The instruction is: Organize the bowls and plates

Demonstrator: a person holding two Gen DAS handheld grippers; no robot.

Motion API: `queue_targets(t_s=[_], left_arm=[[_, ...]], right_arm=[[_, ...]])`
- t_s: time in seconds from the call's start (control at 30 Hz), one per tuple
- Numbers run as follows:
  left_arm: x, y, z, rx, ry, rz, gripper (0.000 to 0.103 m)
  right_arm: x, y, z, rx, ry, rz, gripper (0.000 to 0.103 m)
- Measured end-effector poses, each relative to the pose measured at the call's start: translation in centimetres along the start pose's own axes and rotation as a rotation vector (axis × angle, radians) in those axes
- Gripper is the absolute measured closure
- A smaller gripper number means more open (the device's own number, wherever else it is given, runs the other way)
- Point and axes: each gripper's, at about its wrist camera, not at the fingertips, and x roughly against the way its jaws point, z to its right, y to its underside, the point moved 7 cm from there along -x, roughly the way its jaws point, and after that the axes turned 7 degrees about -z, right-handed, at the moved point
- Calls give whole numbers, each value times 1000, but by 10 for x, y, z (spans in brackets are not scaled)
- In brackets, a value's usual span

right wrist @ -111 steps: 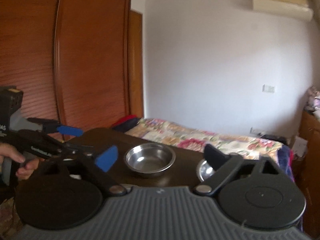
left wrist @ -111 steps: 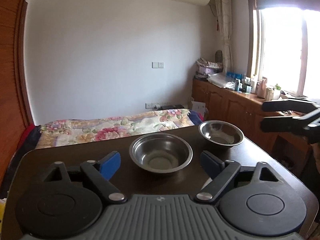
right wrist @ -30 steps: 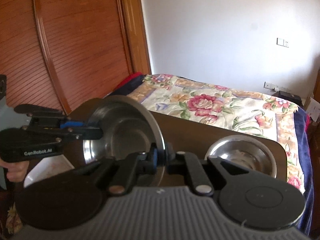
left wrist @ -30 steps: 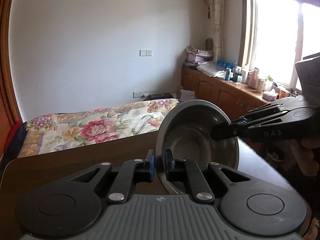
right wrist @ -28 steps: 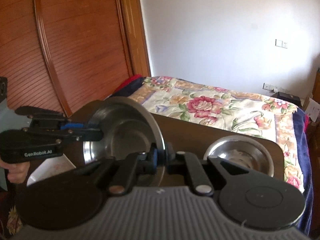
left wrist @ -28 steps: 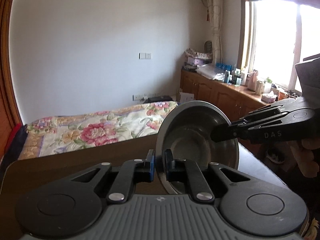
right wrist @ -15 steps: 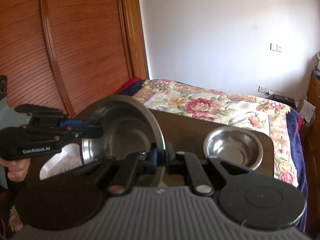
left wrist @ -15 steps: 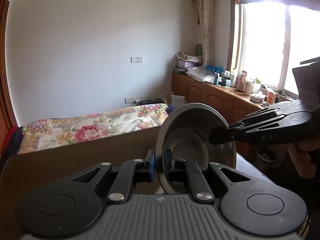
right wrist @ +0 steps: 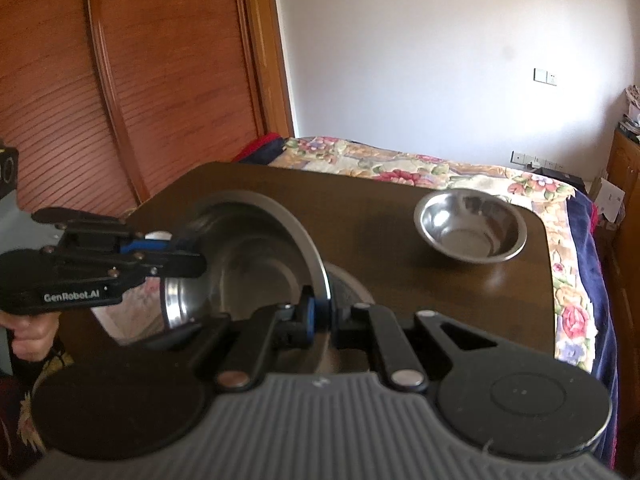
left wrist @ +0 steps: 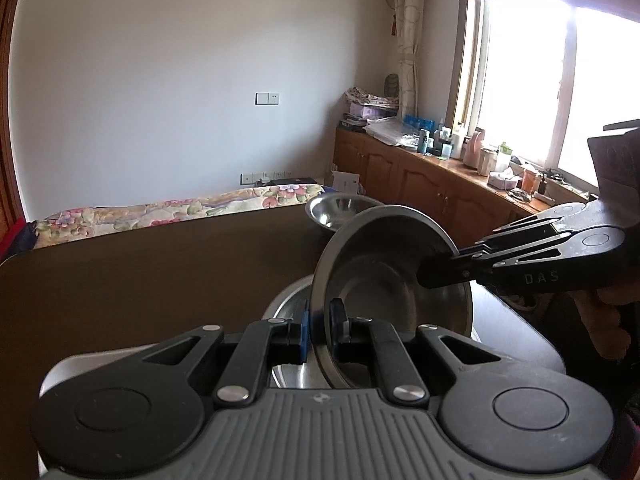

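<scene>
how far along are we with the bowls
Nothing looks stacked yet. In hand: the left gripper and right gripper both pinch the rim of a tilted steel bowl, held over another metal dish on the table. Left: probably lower it in, then fetch the smaller bowl sitting alone near the table's far corner.

The dark brown wooden table (left wrist: 140,272) lies bare across its whole left half and far-left corner, giving open passage there. Near the right edge the way is crowded: a tilted stainless steel bowl (left wrist: 384,280) is pinched at opposite rims by the left gripper (left wrist: 319,330) and the right gripper (right wrist: 323,314), with a larger shallow metal dish (left wrist: 286,308) directly beneath it. A second small steel bowl (right wrist: 470,226) occupies the far right corner, well apart, leaving a bare strip between.
</scene>
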Motion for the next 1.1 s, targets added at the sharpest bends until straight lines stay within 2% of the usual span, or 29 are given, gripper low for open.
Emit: queue_targets(t_s=[0.23,0.6,0.83,0.93,1.1], left_arm=[[-10,11,0,23,9,-24,84],[-35,24,-13,54,8,-63,84],[-37,27,-14,18,-18,-36,84],[-37,26,-13,17,-25,-26,82],[-34,26,-15,28,-13,12,63]], right_arm=[[-6,14,-4,-5,-9,-17,94],[-23,24,-6,28,25,-20,94],[-31,27,-3,43,41,-1,93],[-32,28,-4,64,56,12,92],[-30,31,-10,120,86,35,91]])
